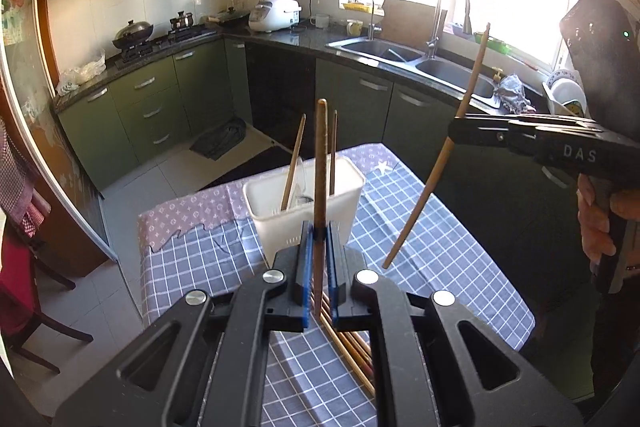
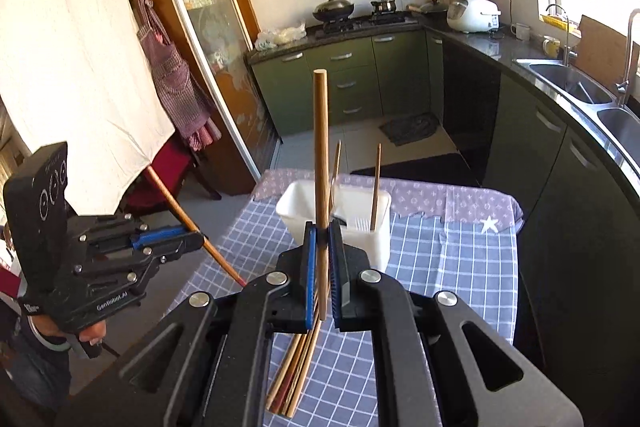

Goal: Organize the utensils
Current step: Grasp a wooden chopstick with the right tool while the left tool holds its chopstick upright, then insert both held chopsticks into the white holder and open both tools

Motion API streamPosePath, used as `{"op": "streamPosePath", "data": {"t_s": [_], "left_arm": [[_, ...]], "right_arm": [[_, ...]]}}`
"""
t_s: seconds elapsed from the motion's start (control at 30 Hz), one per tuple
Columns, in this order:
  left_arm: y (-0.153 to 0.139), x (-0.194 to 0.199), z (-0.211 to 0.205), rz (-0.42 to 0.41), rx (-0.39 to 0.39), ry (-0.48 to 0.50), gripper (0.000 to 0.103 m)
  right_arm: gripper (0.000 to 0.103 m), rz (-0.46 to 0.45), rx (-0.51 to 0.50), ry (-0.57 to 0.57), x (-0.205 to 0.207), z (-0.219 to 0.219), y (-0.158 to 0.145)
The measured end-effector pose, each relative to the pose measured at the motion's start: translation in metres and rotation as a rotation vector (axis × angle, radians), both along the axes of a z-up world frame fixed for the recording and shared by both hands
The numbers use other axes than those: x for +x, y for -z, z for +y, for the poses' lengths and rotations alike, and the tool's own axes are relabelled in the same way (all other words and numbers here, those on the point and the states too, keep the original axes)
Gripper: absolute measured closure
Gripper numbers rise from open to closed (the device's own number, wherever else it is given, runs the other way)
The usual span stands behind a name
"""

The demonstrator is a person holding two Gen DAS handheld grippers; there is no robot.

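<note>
Writing, right hand-held gripper (image 1: 454,137): "DAS" in pale letters on its side, seen from the left wrist view.
Writing, left hand-held gripper (image 2: 204,239): "GenRobot.AI" on its body, seen from the right wrist view; a smaller label beside it is too small to read.
Left hand-held gripper, state: clenched on one wooden chopstick (image 1: 320,187), held nearly upright between the blue pads, above the desk (image 1: 460,259).
Right hand-held gripper, state: clenched on a second chopstick (image 2: 321,163), upright in its own view, slanted when seen from the left.
Hands: two; the right hand (image 1: 596,223) wraps one grip, the left hand (image 2: 90,337) the other.
Chopsticks in the air: two, one per gripper.
Holder: one white plastic utensil box (image 1: 276,203), standing on the desk near its far end.
Chopsticks in the holder: two thin sticks (image 2: 376,187) lean inside, well apart from each other.
Chopsticks on the desk: a loose bundle (image 2: 296,367) lies flat below the grippers; several, exact count unclear because the gripper bodies cover part of it.
Desk cover: one blue checked cloth, with a lilac patterned cloth (image 2: 452,201) at the far edge bearing a white star.
</note>
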State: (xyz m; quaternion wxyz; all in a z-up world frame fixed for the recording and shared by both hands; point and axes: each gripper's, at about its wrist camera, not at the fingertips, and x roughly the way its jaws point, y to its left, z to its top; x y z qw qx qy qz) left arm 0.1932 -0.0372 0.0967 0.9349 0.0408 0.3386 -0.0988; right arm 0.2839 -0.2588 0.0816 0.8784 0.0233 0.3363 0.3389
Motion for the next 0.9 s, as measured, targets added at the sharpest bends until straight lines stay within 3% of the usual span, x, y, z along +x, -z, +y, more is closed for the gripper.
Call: {"op": "streamPosePath", "data": {"t_s": [0.2, 0.37, 0.5, 0.67, 0.9], "left_arm": [[-0.044, 0.022, 0.003, -0.111, -0.032, -0.023, 0.097], [-0.053, 0.049, 0.006, -0.17, -0.042, -0.056, 0.097], [-0.039, 0.075, 0.009, -0.151, -0.035, -0.084, 0.097], [-0.006, 0.102, 0.009, -0.063, -0.005, -0.108, 0.097], [0.031, 0.112, 0.01, 0.034, 0.024, -0.117, 0.097]], "right_arm": [[0.096, -0.046, 0.083, 0.06, 0.043, -0.003, -0.043], [0.096, -0.066, 0.075, 0.109, 0.078, 0.002, -0.039], [0.096, -0.04, 0.032, 0.117, 0.097, 0.014, -0.011], [0.096, 0.003, -0.047, 0.088, 0.11, 0.034, 0.032], [0.095, 0.04, -0.096, 0.062, 0.113, 0.047, 0.065]]}}
